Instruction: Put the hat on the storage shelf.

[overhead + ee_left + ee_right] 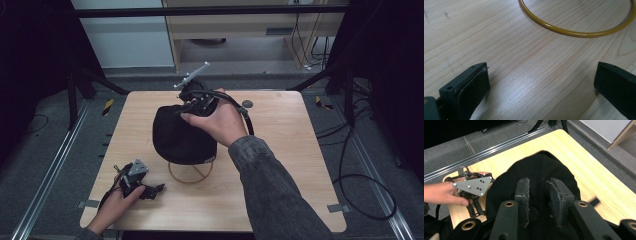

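Note:
A black fabric cap (182, 137) sits over a yellow wire stand (191, 175) in the middle of the wooden table (285, 165). My right gripper (182, 111) is at the cap's far upper side. In the right gripper view its jaws (539, 181) stand a narrow gap apart over the black cloth (541, 165), and I see no fold pinched between the pads. My left gripper (155, 189) rests low at the table's front left, held by a hand. Its jaws (541, 72) are wide open over bare wood, and the stand's yellow ring (574, 32) lies just ahead of them.
A small dark round disc (247, 104) lies on the table behind the right hand. Metal rails (50, 170) run along the floor on both sides, and black cables (360, 190) loop on the floor at the right. Dark frame legs stand at the far corners.

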`<state>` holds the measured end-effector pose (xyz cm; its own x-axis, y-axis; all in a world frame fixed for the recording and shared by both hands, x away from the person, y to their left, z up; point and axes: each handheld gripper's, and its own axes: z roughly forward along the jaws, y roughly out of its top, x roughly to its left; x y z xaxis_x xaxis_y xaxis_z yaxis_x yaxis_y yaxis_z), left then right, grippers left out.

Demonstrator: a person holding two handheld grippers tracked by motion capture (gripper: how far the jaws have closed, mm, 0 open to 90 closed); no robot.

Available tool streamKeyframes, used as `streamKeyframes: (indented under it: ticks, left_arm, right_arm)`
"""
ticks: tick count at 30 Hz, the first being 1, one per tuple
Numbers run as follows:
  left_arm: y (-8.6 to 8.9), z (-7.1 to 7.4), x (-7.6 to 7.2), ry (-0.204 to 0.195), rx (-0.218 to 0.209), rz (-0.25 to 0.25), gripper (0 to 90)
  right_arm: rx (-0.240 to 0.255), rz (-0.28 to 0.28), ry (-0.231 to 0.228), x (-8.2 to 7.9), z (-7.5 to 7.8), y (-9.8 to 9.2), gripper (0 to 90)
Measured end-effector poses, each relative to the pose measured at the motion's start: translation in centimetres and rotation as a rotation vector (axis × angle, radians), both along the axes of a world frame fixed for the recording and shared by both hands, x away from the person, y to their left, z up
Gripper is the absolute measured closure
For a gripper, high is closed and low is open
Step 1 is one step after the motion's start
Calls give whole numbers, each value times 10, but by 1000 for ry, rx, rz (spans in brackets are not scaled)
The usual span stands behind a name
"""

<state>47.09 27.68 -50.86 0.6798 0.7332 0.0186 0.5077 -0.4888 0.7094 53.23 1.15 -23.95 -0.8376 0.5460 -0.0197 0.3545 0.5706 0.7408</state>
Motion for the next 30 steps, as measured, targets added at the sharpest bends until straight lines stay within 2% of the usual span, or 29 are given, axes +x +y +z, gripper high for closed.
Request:
streamKeyframes:
  ticks: [20,23,24,27,28,30]
  left_arm:
    - [0,0,0,1,0,0,0]
    - [0,0,0,1,0,0,0]
    - [0,0,0,0,0,0,0]
    - [0,0,0,0,0,0,0]
    - [0,0,0,0,0,0,0]
    - [0,0,0,0,0,0,0]
  right_arm:
    - [19,7,-19,-10,3,-2,634]
    - [24,1,-20,-11,3,-3,609]
    - [25,0,-19,-12,3,-4,573]
    - [36,-3,-19,-12,2,-5,547]
    - [32,-8,-24,-13,2,-5,503]
    - [33,-12,-22,-13,1,-6,490]
